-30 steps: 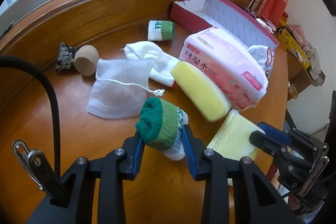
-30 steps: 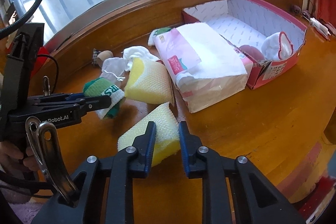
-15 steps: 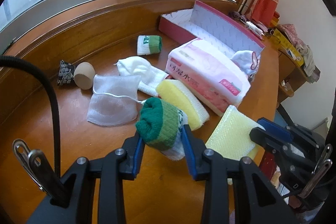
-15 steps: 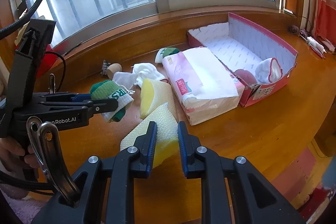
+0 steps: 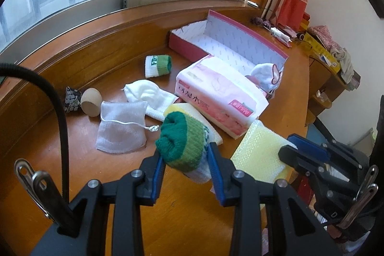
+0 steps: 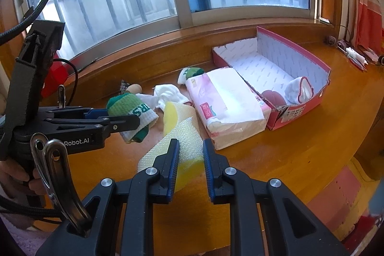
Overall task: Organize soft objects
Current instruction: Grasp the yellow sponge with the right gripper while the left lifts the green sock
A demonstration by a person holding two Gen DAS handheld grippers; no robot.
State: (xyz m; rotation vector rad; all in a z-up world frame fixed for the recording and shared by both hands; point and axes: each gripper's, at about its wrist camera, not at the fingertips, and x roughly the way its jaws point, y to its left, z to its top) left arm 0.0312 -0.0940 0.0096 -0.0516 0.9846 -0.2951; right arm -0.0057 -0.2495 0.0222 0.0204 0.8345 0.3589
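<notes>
My left gripper [image 5: 186,161] is shut on a rolled green and white sock [image 5: 183,143] and holds it above the wooden table [image 5: 72,174]; the sock also shows in the right wrist view [image 6: 130,109]. My right gripper [image 6: 190,160] is shut on a yellow sponge with a white mesh face [image 6: 177,148], lifted off the table; the sponge also shows in the left wrist view [image 5: 260,152]. The open pink box [image 6: 295,59] stands at the back right and holds a white and pink pouch [image 6: 298,90] and a dark red item [image 6: 272,97].
A pink tissue pack [image 5: 220,92] lies before the box. A second yellow sponge [image 6: 177,114], a white sock [image 5: 148,95], a mesh bag [image 5: 122,128], another green sock roll [image 5: 158,65], a tan ball [image 5: 91,102] and a patterned pouch [image 5: 72,100] lie on the table.
Both grippers have risen and pulled back from the table with their loads. The sock and the sponge sit higher over the pile, and more of the window and box shows.
</notes>
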